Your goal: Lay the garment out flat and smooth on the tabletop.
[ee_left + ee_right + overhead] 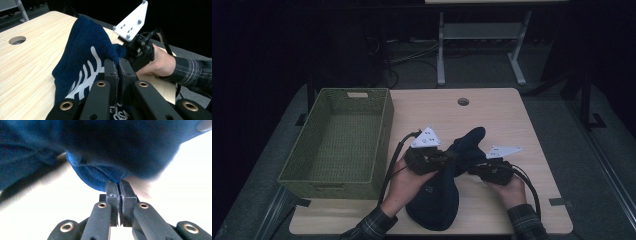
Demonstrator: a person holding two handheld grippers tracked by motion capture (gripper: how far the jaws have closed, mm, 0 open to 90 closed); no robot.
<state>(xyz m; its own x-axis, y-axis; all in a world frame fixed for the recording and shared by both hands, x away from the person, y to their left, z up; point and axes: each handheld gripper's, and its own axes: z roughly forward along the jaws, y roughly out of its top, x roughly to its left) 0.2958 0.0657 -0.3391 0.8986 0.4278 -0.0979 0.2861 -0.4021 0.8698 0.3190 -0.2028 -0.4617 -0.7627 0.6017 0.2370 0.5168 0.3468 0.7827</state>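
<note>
Just right of the green basket, a navy knit hat lies between both grippers. The left gripper and the right gripper each have their jaws clamped on its fabric.

Dark lab: desks, floor cables

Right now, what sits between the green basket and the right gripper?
In the high view, between the green basket and the right gripper come bare tabletop, the left gripper and the dark blue knit garment that both grippers pinch.
</note>
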